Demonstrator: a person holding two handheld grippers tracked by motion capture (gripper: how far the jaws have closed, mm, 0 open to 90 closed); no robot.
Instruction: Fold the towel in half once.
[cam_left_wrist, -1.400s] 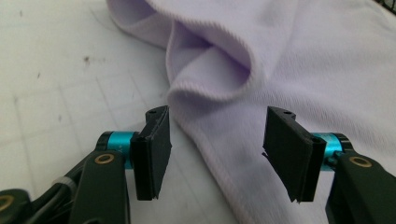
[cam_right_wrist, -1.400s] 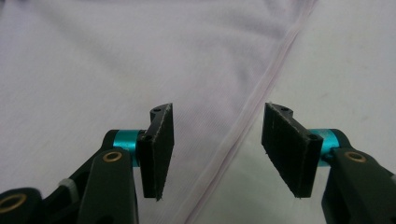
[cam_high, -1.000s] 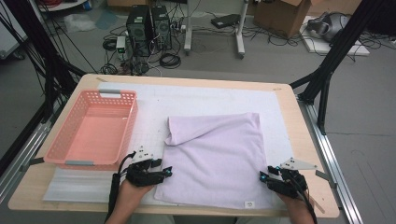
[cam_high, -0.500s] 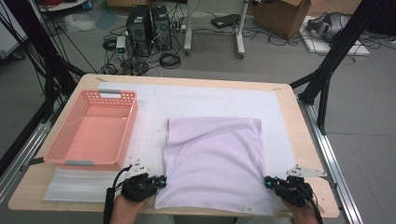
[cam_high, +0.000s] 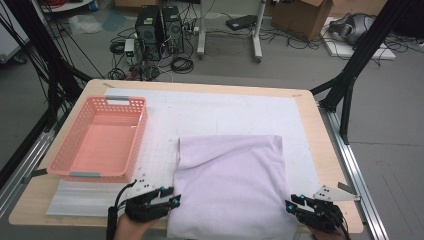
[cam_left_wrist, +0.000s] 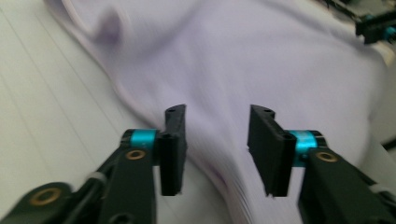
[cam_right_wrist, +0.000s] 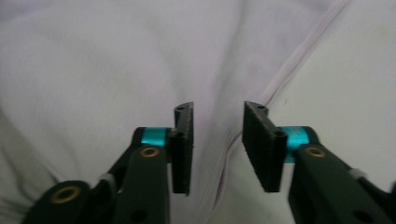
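The lilac towel (cam_high: 232, 187) lies folded and flat on the near half of the table (cam_high: 305, 107), to the right of the pink basket (cam_high: 97, 140), and its near edge hangs close to the table's front border. The left gripper (cam_high: 172, 199) is at the towel's near left corner and the right gripper (cam_high: 290, 205) at its near right corner; both have just been opening, and now the jaws stand apart with nothing clamped; in each gripper view the layered hem runs between the two jaws without being pressed.

The risk I see is in the next grasp; the hem is made of several thin layers (cam_right_wrist: 229, 154), so a gripper may catch only the top layer, and then the fold would open when it is lifted. If the two grippers do not take the same depth of cloth, the towel may be pulled crooked, or dragged toward the front border and slip off. The upper left corner of the towel, on the side of the basket, already has a small pucker (cam_high: 187, 152), which could become a crease.

The table is light wood with a white mat (cam_high: 220, 112) under the towel and the basket. Beyond the table, far from the basket, there are two black computer towers (cam_high: 160, 27), many cables on the grey floor, cardboard boxes (cam_high: 300, 15) and black frame legs (cam_high: 357, 65).
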